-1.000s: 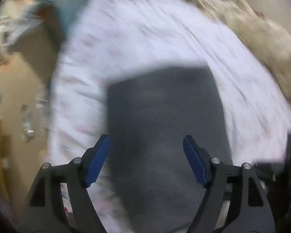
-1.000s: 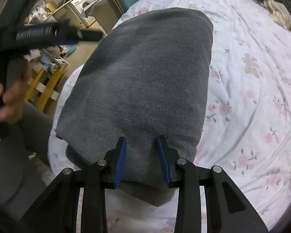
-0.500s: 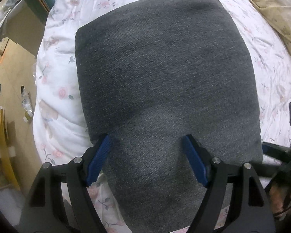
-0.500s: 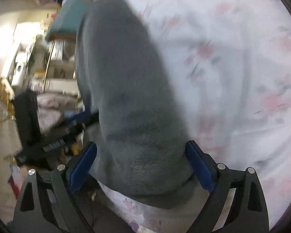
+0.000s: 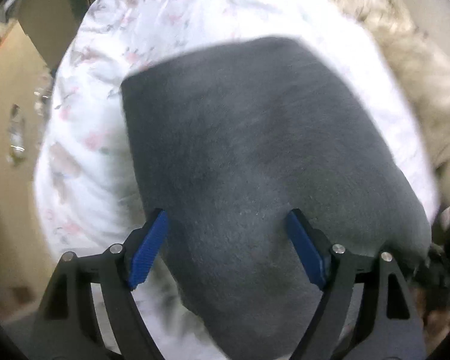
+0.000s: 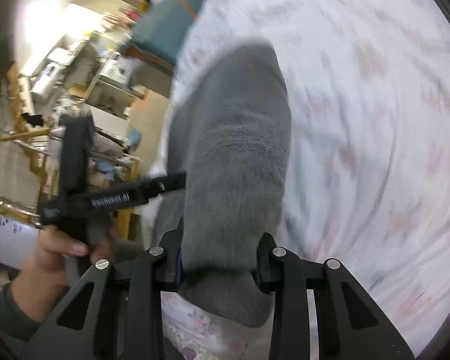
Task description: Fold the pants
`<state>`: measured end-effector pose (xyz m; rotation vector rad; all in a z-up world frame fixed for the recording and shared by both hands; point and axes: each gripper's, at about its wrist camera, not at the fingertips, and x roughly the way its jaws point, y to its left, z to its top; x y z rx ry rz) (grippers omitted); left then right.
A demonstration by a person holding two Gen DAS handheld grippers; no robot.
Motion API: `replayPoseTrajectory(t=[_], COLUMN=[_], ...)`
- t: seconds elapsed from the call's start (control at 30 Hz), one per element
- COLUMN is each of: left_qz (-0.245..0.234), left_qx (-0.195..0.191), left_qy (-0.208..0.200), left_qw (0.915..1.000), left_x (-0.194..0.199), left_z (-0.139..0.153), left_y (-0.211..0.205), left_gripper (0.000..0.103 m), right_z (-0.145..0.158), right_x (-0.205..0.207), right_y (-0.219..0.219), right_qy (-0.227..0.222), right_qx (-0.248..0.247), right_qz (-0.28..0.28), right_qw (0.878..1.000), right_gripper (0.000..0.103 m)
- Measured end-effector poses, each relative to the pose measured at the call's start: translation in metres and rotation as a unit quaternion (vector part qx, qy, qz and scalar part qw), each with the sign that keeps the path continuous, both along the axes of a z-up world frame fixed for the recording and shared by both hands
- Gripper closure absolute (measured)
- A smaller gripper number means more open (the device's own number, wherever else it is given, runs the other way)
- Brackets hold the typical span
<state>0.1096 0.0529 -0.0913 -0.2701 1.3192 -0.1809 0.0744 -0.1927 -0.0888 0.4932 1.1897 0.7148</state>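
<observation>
The folded grey pants (image 5: 255, 165) lie on the bed's white floral sheet (image 5: 93, 150), near its edge. The left gripper (image 5: 226, 250) hangs over the pants' near end, its blue fingers (image 5: 148, 250) spread wide and opening, cloth below them but not pinched. The right gripper (image 6: 217, 265) is closing its fingers on a bunched near edge of the pants (image 6: 231, 180), clenched on the cloth. Beside the pants, a hand (image 6: 57, 258) holds the left gripper's handle.

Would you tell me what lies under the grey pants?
The grey pants lie on a white floral bedsheet, which shows all around them. Whatever is directly beneath the fabric is covered.
</observation>
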Motion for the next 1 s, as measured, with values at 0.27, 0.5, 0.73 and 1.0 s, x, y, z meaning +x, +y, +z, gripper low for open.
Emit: replayPoseTrajectory(t=[0.27, 0.5, 0.73, 1.0], left_qz=[0.066, 0.082, -0.044, -0.111], left_qx=[-0.018, -0.018, -0.015, -0.03], left_qy=[-0.066, -0.055, -0.049, 0.002], left_qw=[0.9955, 0.995, 0.9977, 0.9934], left_x=[0.01, 0.03, 0.096, 0.111], left_z=[0.026, 0.022, 0.001, -0.067], left_y=[0.029, 0.036, -0.012, -0.02], left_gripper=[0.025, 0.017, 0.014, 0.012], right_z=[-0.009, -0.073, -0.051, -0.098], right_x=[0.106, 0.134, 0.101, 0.052], right_y=[-0.09, -0.127, -0.146, -0.132], right_qy=[0.011, 0.117, 0.112, 0.197], right_qx=[-0.067, -0.065, -0.017, 0.013], right_qz=[0.001, -0.074, -0.177, -0.24], right_qw=[0.998, 0.988, 0.978, 0.95], right_gripper=[0.069, 0.046, 0.01, 0.007])
